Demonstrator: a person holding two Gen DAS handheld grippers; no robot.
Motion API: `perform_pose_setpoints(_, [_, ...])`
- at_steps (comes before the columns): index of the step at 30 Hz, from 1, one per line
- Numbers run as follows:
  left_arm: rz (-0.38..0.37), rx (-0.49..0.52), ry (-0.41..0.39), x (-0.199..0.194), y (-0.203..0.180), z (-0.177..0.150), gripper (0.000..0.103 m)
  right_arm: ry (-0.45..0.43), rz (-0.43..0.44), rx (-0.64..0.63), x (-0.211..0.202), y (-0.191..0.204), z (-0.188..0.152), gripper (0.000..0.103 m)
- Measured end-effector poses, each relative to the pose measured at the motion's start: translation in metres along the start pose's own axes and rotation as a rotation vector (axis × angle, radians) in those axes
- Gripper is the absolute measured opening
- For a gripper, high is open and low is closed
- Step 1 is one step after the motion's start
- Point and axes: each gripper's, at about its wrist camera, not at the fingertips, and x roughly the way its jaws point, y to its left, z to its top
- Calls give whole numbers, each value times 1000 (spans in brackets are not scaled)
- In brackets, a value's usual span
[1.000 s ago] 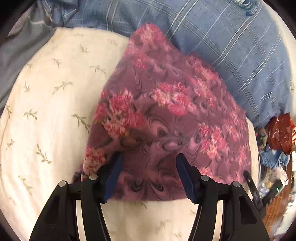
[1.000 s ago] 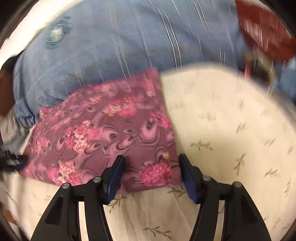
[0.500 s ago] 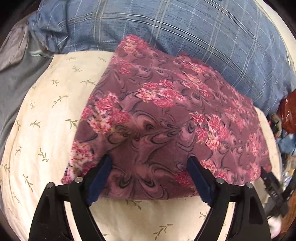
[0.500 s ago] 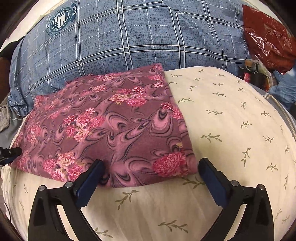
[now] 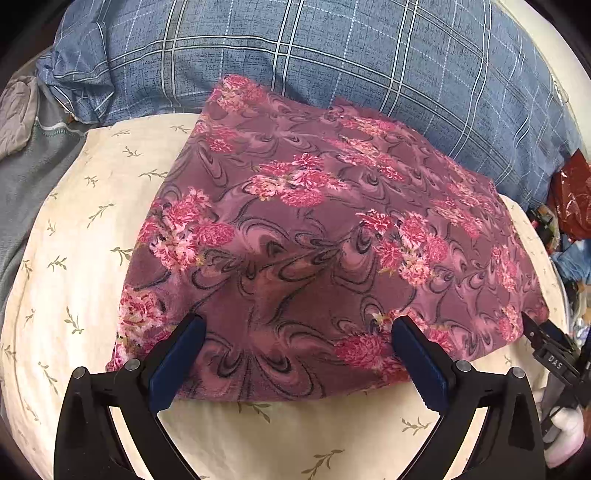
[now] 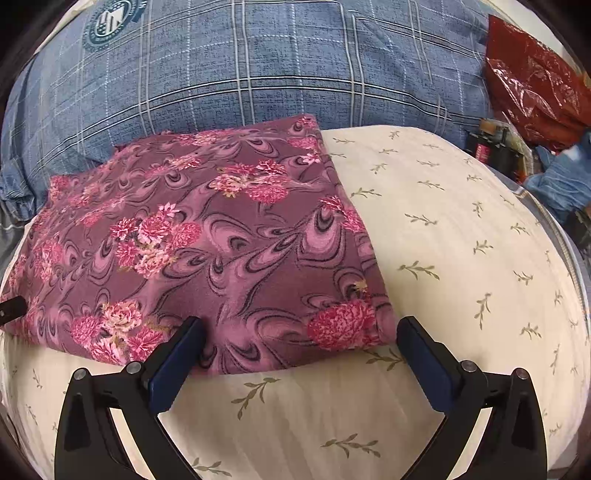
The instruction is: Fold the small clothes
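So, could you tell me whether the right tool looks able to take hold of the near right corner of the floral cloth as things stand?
Probably yes. The right tool stands open just above the floral cloth, whose near right corner lies flat between its fingers on the cream sheet, with nothing covering it.

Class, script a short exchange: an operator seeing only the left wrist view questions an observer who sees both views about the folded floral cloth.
Operator: Does the right gripper hold the floral cloth?
Observer: No. Its jaws have just been opening and stand wide, one finger over the cloth's near edge, the other over the cream sheet; nothing is pinched.
Operator: Is anything printed on the blue checked cloth?
Observer: Yes, a round badge near its far left corner.
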Motion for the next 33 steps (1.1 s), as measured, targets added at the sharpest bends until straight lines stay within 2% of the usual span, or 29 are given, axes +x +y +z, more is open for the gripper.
perform_pose_setpoints(3, [-42, 7, 18, -3, 6, 2, 102, 30, -40, 33, -3, 1, 0, 103])
perform_pose_setpoints(5, [-76, 9, 32, -8, 13, 4, 97, 37, -95, 54, -10, 4, -2, 102])
perform_pose_setpoints(7, [-111, -23, 34, -17, 26, 7, 80, 4, -136, 39, -21, 14, -5, 100])
perform_pose_setpoints(8, [-145, -55, 32, -24, 39, 10, 78, -25, -137, 19, -29, 21, -7, 100])
perform_pose_setpoints(12, [-197, -159, 13, -43, 86, 22, 73, -115, -53, -98, -53, 70, -15, 100])
perform_pose_setpoints(15, [-176, -200, 8, -53, 112, 28, 73, -143, 45, -235, -63, 121, -23, 100])
perform_pose_setpoints(18, [-170, -211, 38, -56, 129, 34, 73, -145, 125, -404, -64, 180, -38, 100])
perform_pose_setpoints(24, [-208, -257, 90, -53, 150, 45, 73, -188, 167, -652, -59, 265, -64, 100])
perform_pose_setpoints(26, [-211, -263, 113, -47, 152, 48, 73, -199, 155, -688, -55, 285, -66, 100])
perform_pose_setpoints(29, [-210, -267, 128, -41, 152, 52, 73, -214, 155, -718, -50, 299, -65, 94])
perform_pose_setpoints(31, [-229, -270, 137, -38, 150, 54, 73, -164, 219, -660, -47, 289, -52, 93])
perform_pose_setpoints(33, [-243, -263, 144, -35, 146, 56, 73, -129, 250, -550, -43, 258, -34, 93])
